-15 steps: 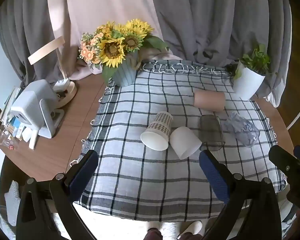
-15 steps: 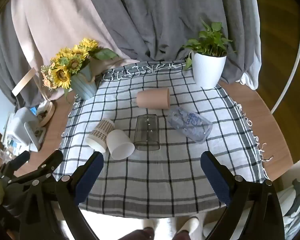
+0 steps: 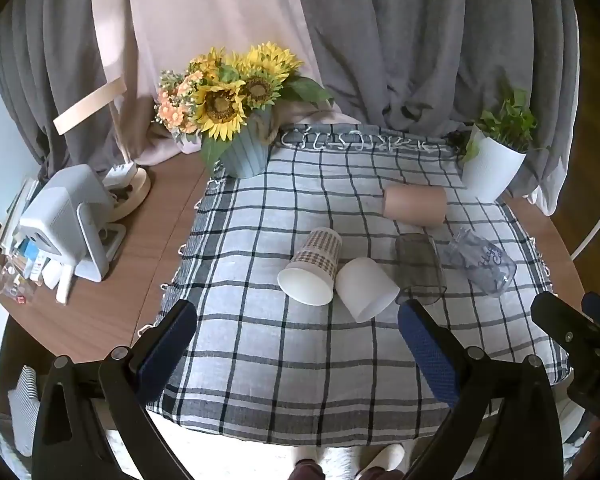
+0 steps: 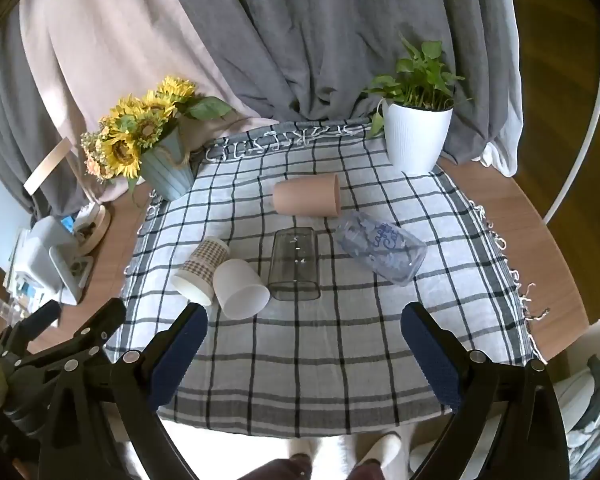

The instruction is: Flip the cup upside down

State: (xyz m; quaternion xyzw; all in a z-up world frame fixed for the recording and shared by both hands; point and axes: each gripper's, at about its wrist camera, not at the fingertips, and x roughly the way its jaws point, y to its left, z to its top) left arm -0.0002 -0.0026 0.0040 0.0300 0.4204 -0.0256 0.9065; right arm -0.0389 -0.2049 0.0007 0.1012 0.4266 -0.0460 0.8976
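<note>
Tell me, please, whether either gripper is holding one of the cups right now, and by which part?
Nothing is held. The left gripper and right gripper are both open, with only the checked cloth between their fingers.

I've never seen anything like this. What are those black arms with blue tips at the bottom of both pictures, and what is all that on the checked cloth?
Those are hand-held grabbers, one in each of a person's hands, each carrying a wide-angle camera that looks along its two fingers. One picture comes from the left gripper, the other from the right gripper, so you see the same table twice. Both stand open and hold nothing.

On the checked cloth five cups lie on their sides: a patterned paper cup, a white cup touching it, a dark clear cup, a pink cup and a clear cup with blue writing. Sunflowers and a potted plant stand at the back.
</note>
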